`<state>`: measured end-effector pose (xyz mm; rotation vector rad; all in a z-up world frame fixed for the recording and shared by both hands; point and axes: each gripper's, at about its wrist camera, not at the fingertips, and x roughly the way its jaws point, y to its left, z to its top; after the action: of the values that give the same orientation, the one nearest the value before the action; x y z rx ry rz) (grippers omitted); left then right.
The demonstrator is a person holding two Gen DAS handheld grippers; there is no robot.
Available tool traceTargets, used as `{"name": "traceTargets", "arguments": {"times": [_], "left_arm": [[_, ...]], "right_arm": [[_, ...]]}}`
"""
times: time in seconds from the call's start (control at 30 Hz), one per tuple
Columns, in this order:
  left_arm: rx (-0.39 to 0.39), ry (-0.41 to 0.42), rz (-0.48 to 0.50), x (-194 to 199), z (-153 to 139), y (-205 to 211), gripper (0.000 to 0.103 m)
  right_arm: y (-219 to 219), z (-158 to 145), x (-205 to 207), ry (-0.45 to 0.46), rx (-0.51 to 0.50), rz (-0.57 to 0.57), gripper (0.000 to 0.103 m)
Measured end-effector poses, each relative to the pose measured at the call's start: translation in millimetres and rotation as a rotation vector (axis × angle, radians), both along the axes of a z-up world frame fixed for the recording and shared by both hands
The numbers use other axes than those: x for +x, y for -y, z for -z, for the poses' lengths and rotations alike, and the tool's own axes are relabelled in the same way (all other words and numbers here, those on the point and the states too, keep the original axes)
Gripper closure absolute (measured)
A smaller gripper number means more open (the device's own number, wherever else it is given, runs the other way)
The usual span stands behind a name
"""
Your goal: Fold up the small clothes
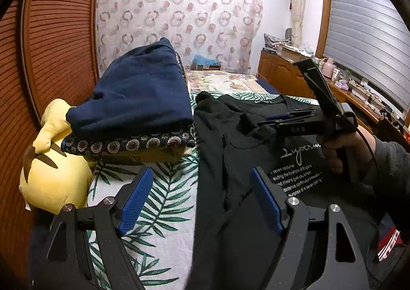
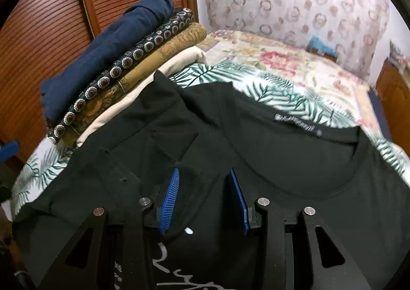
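Note:
A black T-shirt [image 1: 230,141] with white lettering lies spread on the leaf-print bedspread [image 1: 159,203], neck label [image 2: 297,123] facing up. My left gripper [image 1: 200,171] hangs open above the shirt's left edge, with nothing pressed between its blue pads. A hand holds my right gripper [image 1: 261,125] out over the shirt's middle. Its fingers [image 2: 203,172] are drawn close around a raised fold of the black cloth near the left shoulder and sleeve. A stack of folded clothes [image 1: 135,100], navy on top, sits to the left of the shirt.
A yellow plush toy [image 1: 53,174] leans against the stack at the bed's left edge. Brown louvred doors [image 1: 59,34] stand close behind it. A flowered blanket [image 2: 282,64] covers the far bed. A wooden cabinet [image 1: 284,75] and a cluttered desk line the right wall.

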<state>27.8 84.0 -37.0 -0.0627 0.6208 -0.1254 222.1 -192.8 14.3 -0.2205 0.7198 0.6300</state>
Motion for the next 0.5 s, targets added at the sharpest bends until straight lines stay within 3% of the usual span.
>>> {"name": "traceTargets", "arguments": {"times": [0.03,0.1,0.2,0.37,0.5], "left_arm": [[0.003,-0.003,0.002,-0.5,1.0,0.9,0.024],[0.004,-0.006,0.006,-1.4,2.4,2.3,0.024],[0.0,-0.008,0.008,-1.1,2.0,6.1,0.024],[0.015,-0.01,0.014,-1.0,1.3,11.0,0.024],[0.012,-0.007,0.023,-2.1,0.2,15.0,0.024]], "right_arm": [[2.5,1.5,-0.9,-0.002,0.003,-0.009,0.062],[2.1,-1.2,-2.9,-0.008,0.007,-0.031,0.081],[6.0,-6.4,-6.4,0.016,0.006,-0.045,0.097],[28.0,-16.8,-27.4,0.085,0.065,-0.029,0.099],[44.4,-14.8,-45.4,0.135,0.039,0.032,0.099]]}}
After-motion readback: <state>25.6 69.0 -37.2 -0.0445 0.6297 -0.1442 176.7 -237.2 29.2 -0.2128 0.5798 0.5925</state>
